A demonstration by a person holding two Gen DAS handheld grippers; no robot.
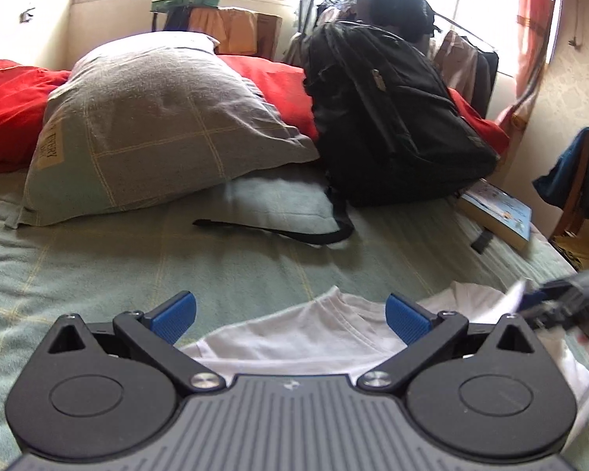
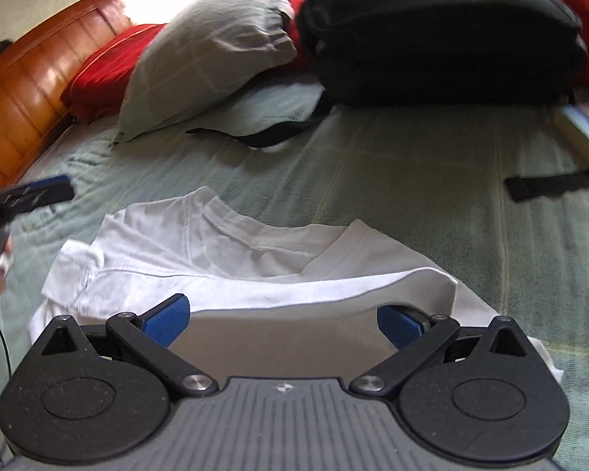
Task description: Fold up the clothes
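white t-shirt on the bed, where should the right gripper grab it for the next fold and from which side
Probably the folded edge of the white t-shirt nearest the right gripper, approached low from the near side. That edge runs crosswise between the open jaws, and the neckline lies farther off toward the backpack. The left gripper is open too.

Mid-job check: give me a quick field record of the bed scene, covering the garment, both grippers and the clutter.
garment: white T-shirt, partly folded, neckline facing the pillow
surface: green checked bedsheet
left gripper: open, above the shirt's edge, holding nothing
right gripper: open, over the shirt, holding nothing
clutter beyond the shirt: grey pillow, black backpack, book
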